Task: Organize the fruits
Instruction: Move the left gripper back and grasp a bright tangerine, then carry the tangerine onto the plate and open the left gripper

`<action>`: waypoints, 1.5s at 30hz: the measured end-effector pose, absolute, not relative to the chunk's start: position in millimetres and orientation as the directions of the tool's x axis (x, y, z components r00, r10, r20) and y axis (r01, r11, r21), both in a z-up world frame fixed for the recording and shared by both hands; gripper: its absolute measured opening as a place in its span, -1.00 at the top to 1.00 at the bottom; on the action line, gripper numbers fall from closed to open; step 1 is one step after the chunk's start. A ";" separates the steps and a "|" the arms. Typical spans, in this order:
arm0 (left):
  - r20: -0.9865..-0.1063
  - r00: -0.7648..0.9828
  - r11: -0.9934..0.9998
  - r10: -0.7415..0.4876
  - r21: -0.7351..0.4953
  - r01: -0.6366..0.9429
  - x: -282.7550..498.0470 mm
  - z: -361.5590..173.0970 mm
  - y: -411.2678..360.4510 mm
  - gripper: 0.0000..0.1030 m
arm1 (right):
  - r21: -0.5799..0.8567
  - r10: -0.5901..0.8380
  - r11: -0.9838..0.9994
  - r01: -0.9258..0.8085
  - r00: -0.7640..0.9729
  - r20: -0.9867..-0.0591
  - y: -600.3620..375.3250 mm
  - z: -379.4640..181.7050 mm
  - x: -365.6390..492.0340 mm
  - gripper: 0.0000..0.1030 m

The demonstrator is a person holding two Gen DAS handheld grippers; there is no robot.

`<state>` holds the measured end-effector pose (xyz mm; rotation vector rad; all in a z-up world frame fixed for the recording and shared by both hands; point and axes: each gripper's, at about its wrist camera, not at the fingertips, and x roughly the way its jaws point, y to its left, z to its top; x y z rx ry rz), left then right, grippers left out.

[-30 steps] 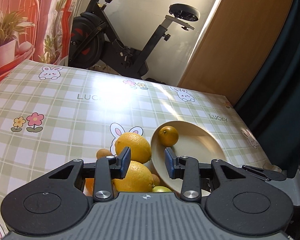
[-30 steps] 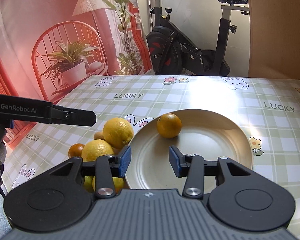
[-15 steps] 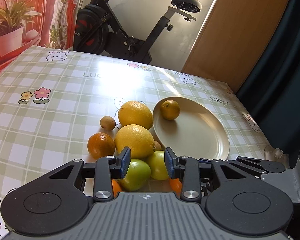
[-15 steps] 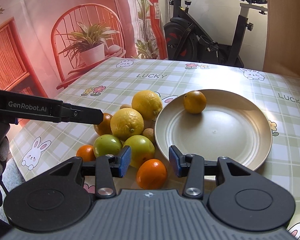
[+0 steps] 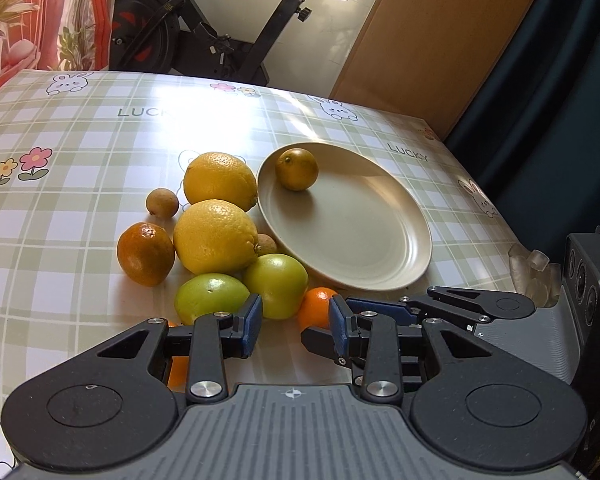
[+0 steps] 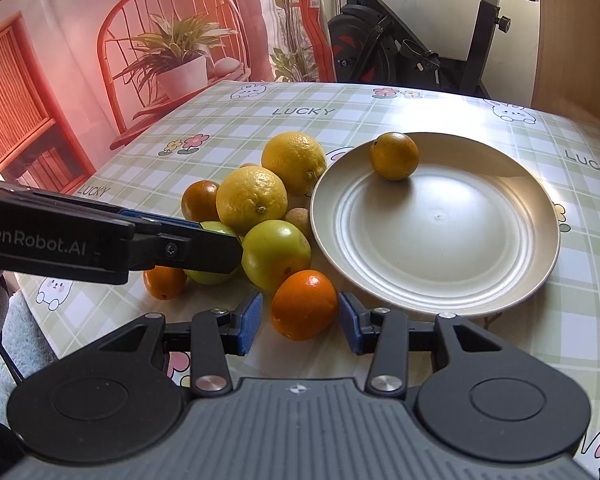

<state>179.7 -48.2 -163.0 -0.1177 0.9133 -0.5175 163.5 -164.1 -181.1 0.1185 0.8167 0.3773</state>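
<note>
fruit pile sits on checked tablecloth just left of beige plate. one small orange rests on plate's far rim. right gripper jaws apart, straddling orange tangerine, pads not touching it. left gripper jaws apart, empty, near green fruit.

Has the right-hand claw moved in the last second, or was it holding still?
Yes. The right gripper has pulled back toward the near edge of the table: the plate now sits farther ahead, and a near orange, unseen a second ago, lies between its open fingers.
</note>
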 end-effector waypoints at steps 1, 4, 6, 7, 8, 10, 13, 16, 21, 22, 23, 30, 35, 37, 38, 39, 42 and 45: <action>-0.729 0.489 0.869 -0.479 -0.315 0.382 179.0 -164.7 -49.9 0.26 | 0.245 0.371 0.927 -0.283 0.620 -0.691 -163.5 -182.5 163.8 0.12; -0.738 0.465 0.862 -0.488 -0.324 0.390 179.2 -169.6 -54.9 0.26 | 0.245 0.372 0.927 -0.284 0.613 -0.697 -162.7 -185.0 164.5 0.12; -0.746 0.449 0.859 -0.493 -0.333 0.389 180.0 -172.7 -56.5 0.26 | 0.243 0.374 0.926 -0.289 0.612 -0.697 -162.7 -185.3 163.5 0.12; -0.750 0.440 0.858 -0.494 -0.337 0.388 180.7 -174.5 -57.4 0.26 | 0.239 0.374 0.925 -0.294 0.611 -0.698 -162.4 -184.9 163.0 0.12; -0.753 0.432 0.856 -0.496 -0.341 0.388 181.0 -176.5 -58.2 0.26 | 0.237 0.376 0.924 -0.299 0.609 -0.698 -161.9 -184.9 162.4 0.12; -0.759 0.417 0.853 -0.500 -0.348 0.389 182.3 -179.0 -59.4 0.26 | 0.238 0.384 0.920 -0.311 0.603 -0.699 -160.9 -185.4 161.7 0.12; -0.770 0.392 0.848 -0.504 -0.355 0.392 185.1 -183.6 -63.0 0.26 | 0.241 0.397 0.914 -0.327 0.590 -0.703 -158.4 -187.4 161.1 0.13; -0.781 0.371 0.847 -0.503 -0.360 0.390 188.9 -188.4 -66.4 0.26 | 0.243 0.405 0.909 -0.339 0.582 -0.705 -156.3 -189.1 162.2 0.14; -0.793 0.344 0.846 -0.503 -0.371 0.382 193.9 -195.9 -72.0 0.26 | 0.245 0.412 0.905 -0.348 0.570 -0.711 -154.5 -191.4 163.1 0.17; -0.794 0.340 0.846 -0.503 -0.373 0.381 194.8 -197.4 -72.5 0.26 | 0.246 0.413 0.904 -0.349 0.568 -0.712 -154.4 -191.7 162.7 0.17; -0.795 0.338 0.846 -0.504 -0.375 0.379 195.4 -198.3 -72.7 0.26 | 0.246 0.413 0.904 -0.350 0.568 -0.712 -154.6 -191.8 162.5 0.17; -0.796 0.337 0.846 -0.502 -0.373 0.380 196.5 -200.3 -74.3 0.27 | 0.251 0.416 0.903 -0.348 0.567 -0.711 -155.3 -192.3 162.0 0.17; -0.797 0.337 0.844 -0.501 -0.364 0.394 194.2 -198.1 -77.8 0.27 | 0.253 0.417 0.903 -0.347 0.567 -0.711 -156.0 -191.9 161.7 0.19; -0.794 0.344 0.840 -0.502 -0.353 0.411 192.7 -194.9 -80.7 0.27 | 0.251 0.414 0.905 -0.344 0.569 -0.710 -157.1 -191.3 160.7 0.19; -0.792 0.347 0.838 -0.503 -0.349 0.419 192.2 -193.3 -82.0 0.27 | 0.250 0.412 0.906 -0.342 0.573 -0.708 -157.7 -190.8 159.9 0.19; -0.788 0.351 0.835 -0.505 -0.345 0.428 191.7 -190.8 -83.4 0.27 | 0.249 0.411 0.907 -0.341 0.578 -0.705 -158.8 -190.0 158.9 0.19; -0.777 0.363 0.828 -0.514 -0.340 0.446 190.7 -184.3 -86.9 0.27 | 0.248 0.408 0.909 -0.334 0.595 -0.693 -163.5 -185.9 155.8 0.19; -0.765 0.379 0.824 -0.520 -0.334 0.457 191.8 -175.9 -89.1 0.27 | 0.245 0.402 0.913 -0.327 0.614 -0.679 -168.0 -179.4 153.5 0.19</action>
